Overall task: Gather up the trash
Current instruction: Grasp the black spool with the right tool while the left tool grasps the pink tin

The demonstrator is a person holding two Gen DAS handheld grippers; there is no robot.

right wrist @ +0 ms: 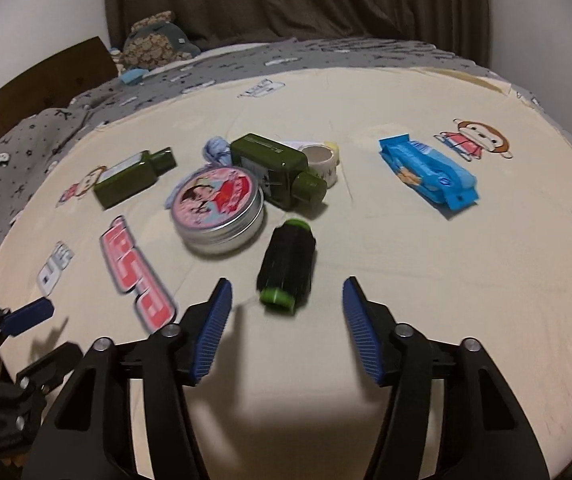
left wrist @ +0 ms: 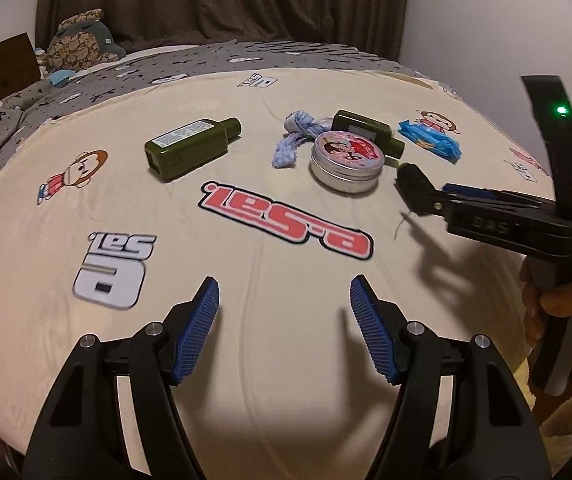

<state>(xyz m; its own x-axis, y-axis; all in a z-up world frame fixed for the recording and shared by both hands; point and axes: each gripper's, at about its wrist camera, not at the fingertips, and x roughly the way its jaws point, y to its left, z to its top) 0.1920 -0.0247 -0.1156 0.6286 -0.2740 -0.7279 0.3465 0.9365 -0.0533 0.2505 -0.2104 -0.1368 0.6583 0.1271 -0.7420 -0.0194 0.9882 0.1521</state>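
Right wrist view first: the black spool (right wrist: 286,264) with green ends lay on the cream bed sheet (right wrist: 445,300), dead ahead of the right gripper (right wrist: 287,281). Its long axis ran away from the camera and leaned a touch to the right – one green end close by the fingertips, the other pointing at the cap of the nearer green bottle (right wrist: 278,168). The fingers were apart, with sheet showing on both sides of the spool, and neither pad pressed on it. The spool was smeared with blur, so I could not tell whether it rested flat on the sheet or sat just off it.

Just left of the spool sat the round tin (right wrist: 216,204), and the second green bottle (right wrist: 134,178) lay further left, its cap pointing up and right. The blue wrapper (right wrist: 429,172) lay well apart on the right, its long axis slanting from upper left to lower right. A tape roll (right wrist: 323,160) peeked out behind the nearer bottle, half hidden.

Over to the left wrist view – the left gripper (left wrist: 284,280) hung over bare sheet, fingers spread with nothing between them. The blue checked cloth (left wrist: 291,140) was bunched behind the tin. At the right edge, a hand (left wrist: 565,312) gripped the other tool, cut off by the frame.
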